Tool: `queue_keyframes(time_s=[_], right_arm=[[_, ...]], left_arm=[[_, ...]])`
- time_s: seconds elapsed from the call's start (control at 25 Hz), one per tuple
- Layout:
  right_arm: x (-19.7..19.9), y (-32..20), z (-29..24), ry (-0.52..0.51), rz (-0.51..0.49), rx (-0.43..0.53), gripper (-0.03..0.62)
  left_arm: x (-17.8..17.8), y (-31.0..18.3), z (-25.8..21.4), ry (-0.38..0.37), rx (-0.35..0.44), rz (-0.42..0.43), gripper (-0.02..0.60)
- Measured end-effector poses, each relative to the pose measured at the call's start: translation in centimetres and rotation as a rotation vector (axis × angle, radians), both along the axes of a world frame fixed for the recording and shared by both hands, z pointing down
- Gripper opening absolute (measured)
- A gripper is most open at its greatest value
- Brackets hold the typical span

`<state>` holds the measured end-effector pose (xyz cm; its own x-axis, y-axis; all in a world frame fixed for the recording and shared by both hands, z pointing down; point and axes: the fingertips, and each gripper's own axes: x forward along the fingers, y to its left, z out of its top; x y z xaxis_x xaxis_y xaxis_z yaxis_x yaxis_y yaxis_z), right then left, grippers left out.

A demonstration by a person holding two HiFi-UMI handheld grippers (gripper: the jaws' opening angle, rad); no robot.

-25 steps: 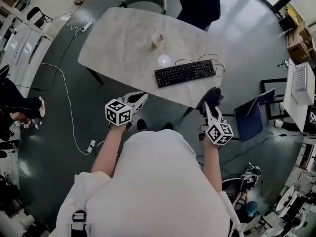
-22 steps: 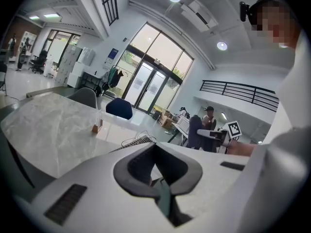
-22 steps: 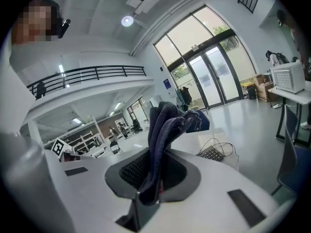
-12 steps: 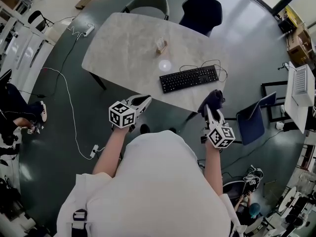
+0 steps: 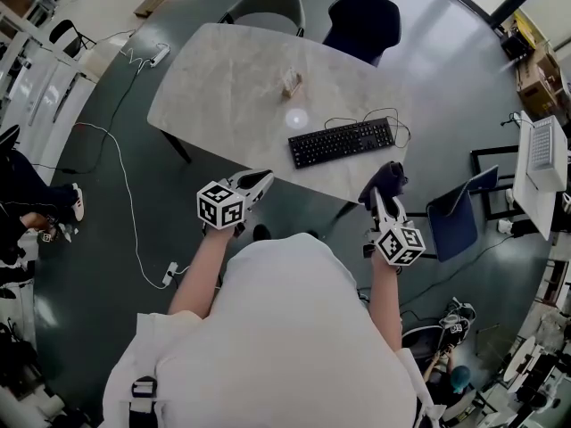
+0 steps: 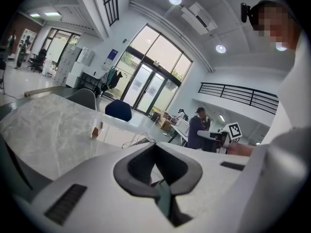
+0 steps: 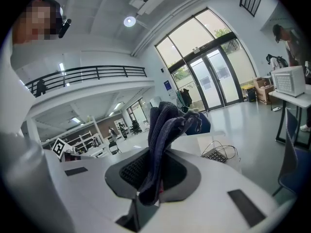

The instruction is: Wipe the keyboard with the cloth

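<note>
On the right half of a pale, marble-patterned oval table [image 5: 223,78], a black full-size computer keyboard [image 5: 342,142] lies at a slight angle. Its thin black cable [image 5: 370,114] is looped just behind it. A person in a white top stands at the table's near edge, seen from above, with a grey two-jaw gripper in each hand.

The right gripper [image 5: 378,199] is just short of the table edge, near the keyboard's right end. Its jaws are pinched on a dark blue knitted cloth [image 5: 386,178], which the right gripper view shows standing up in a bunched fold above them. The left gripper [image 5: 260,179] hovers off the near edge, well left of the keyboard, jaws pressed together with nothing between them.

The cloth is not touching the keys, so wiping appears not yet begun. A good approach would be to tip the right gripper forward so the loose fold, not the hard jaw tips, meets the keys. It could then sweep lightly along the rows from one end. The keyboard may slide on the smooth top, so the left gripper could steady its left edge. The cable looks likely to snag, so strokes should stop short of it.
</note>
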<state>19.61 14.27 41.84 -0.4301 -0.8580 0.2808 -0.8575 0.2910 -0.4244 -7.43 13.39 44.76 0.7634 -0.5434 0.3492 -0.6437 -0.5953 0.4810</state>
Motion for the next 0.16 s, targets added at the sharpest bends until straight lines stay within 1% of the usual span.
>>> queue_keyframes(time_s=[0.16], right_arm=[[0.31, 0.51, 0.37, -0.009, 0.002, -0.005, 0.06]], left_arm=[[0.15, 0.31, 0.31, 0.002, -0.004, -0.007, 0.006]])
